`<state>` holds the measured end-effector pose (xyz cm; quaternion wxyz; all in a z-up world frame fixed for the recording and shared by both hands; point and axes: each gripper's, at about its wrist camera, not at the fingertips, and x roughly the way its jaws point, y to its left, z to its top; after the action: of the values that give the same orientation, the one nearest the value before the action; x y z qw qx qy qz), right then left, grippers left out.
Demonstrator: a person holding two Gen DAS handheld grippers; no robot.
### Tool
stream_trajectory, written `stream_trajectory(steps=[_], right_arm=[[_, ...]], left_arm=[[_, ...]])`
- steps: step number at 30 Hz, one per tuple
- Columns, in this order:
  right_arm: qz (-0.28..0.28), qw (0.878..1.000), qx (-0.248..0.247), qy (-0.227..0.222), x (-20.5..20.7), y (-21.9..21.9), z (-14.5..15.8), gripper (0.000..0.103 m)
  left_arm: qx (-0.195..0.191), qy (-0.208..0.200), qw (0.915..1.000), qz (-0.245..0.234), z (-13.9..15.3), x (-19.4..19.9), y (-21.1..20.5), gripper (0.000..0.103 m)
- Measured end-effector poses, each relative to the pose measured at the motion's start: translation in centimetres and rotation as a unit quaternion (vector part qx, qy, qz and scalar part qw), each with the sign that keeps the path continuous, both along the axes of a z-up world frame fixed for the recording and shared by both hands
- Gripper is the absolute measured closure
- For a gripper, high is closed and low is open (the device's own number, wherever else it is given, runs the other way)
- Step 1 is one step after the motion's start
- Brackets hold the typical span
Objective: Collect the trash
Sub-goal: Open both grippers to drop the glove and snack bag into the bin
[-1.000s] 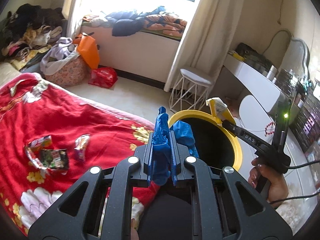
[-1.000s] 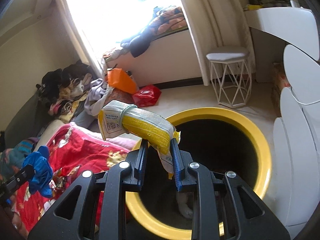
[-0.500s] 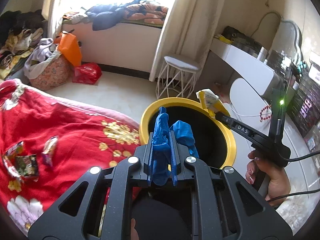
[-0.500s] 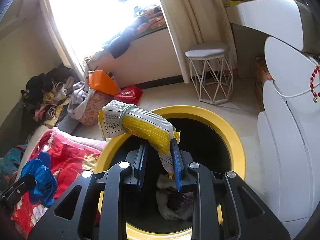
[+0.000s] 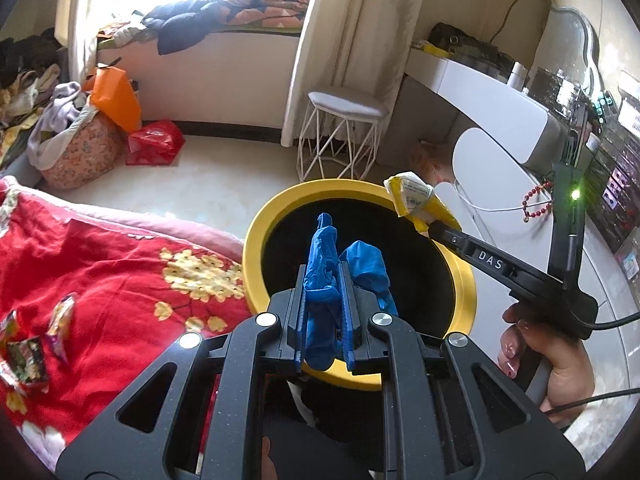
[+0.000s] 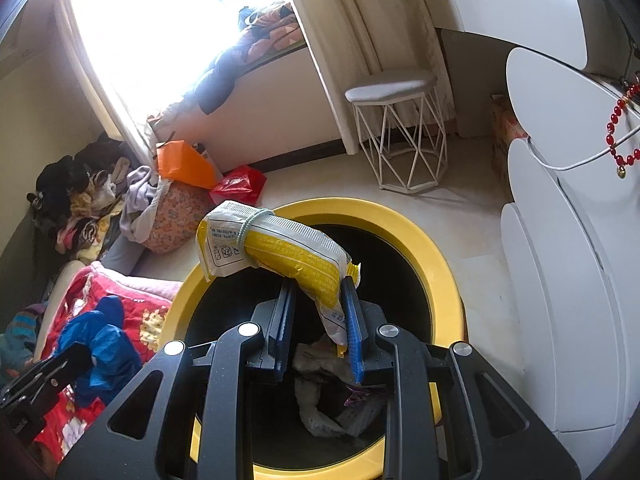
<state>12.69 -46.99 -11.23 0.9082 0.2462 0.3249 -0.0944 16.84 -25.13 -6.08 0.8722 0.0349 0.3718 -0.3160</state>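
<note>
Left gripper [image 5: 323, 280]: jaws clenched on a crumpled blue glove [image 5: 326, 256]; part of the glove bulges out past the right finger. The glove hangs over the near-left part of the bin opening.

Right gripper [image 6: 318, 300]: jaws stand noticeably apart. The yellow-and-white packet [image 6: 276, 246] lies against the right finger's blue pad [image 6: 354, 336]; a gap shows between packet and left finger. Cannot tell whether the packet is truly pinched or only resting there. A pale green band is wrapped round the packet near its white end. Packet sits above the bin mouth, white end pointing left.

Trash bin [image 6: 436, 264]: round, yellow rim, black inside, standing on the pale floor just beside the bed. In the right wrist view crumpled white wrappers [image 6: 320, 412] lie at the bottom.

In the left wrist view the right gripper reaches in from the right, packet over the bin's far-right rim, with the right hand [image 5: 560, 364] on its grip.

Red floral blanket [image 5: 100, 272] covers the bed left of the bin. Several snack wrappers [image 5: 28, 354] lie on it, well apart from the bin.

Further out: white wire stool [image 5: 344, 136] by the curtain [image 5: 352, 40], red bag [image 5: 154, 148] and orange bag [image 5: 116, 96] on the floor beside a patterned basket of clothes [image 5: 76, 152], white dresser [image 5: 500, 100] at right
</note>
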Motion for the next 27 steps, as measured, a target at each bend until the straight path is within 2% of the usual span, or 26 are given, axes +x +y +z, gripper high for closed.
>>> stream_trajectory(steps=[10,17,18,19,22,25,27], right_arm=[[0.000,1.000,0.003,0.000,-0.1,0.0,-0.3,0.081],[0.008,1.000,0.003,-0.001,0.0,0.2,-0.4,0.078],[0.007,1.000,0.003,0.000,0.1,0.2,-0.3,0.077],[0.005,1.000,0.002,0.000,0.1,0.2,-0.3,0.073],[-0.007,1.000,0.000,-0.002,-0.2,0.1,-0.1,0.053],[-0.018,1.000,0.002,-0.005,-0.5,-0.2,0.0,0.048],[-0.023,1.000,0.001,-0.007,-0.6,-0.3,0.1,0.044]], left_arm=[[0.018,0.015,0.9997,-0.009,-1.5,0.9,-1.7,0.093],[0.014,0.033,0.9993,-0.013,-2.5,1.7,-2.1,0.092],[0.012,0.037,0.9992,-0.011,-2.6,1.9,-2.1,0.089],[0.012,0.040,0.9991,-0.008,-2.8,2.0,-2.1,0.081],[0.006,0.043,0.9990,0.008,-2.7,2.2,-1.5,0.051],[-0.007,0.041,0.9988,0.026,-2.2,2.1,-0.6,0.022],[-0.013,0.042,0.9985,0.033,-1.9,1.9,-0.1,0.015]])
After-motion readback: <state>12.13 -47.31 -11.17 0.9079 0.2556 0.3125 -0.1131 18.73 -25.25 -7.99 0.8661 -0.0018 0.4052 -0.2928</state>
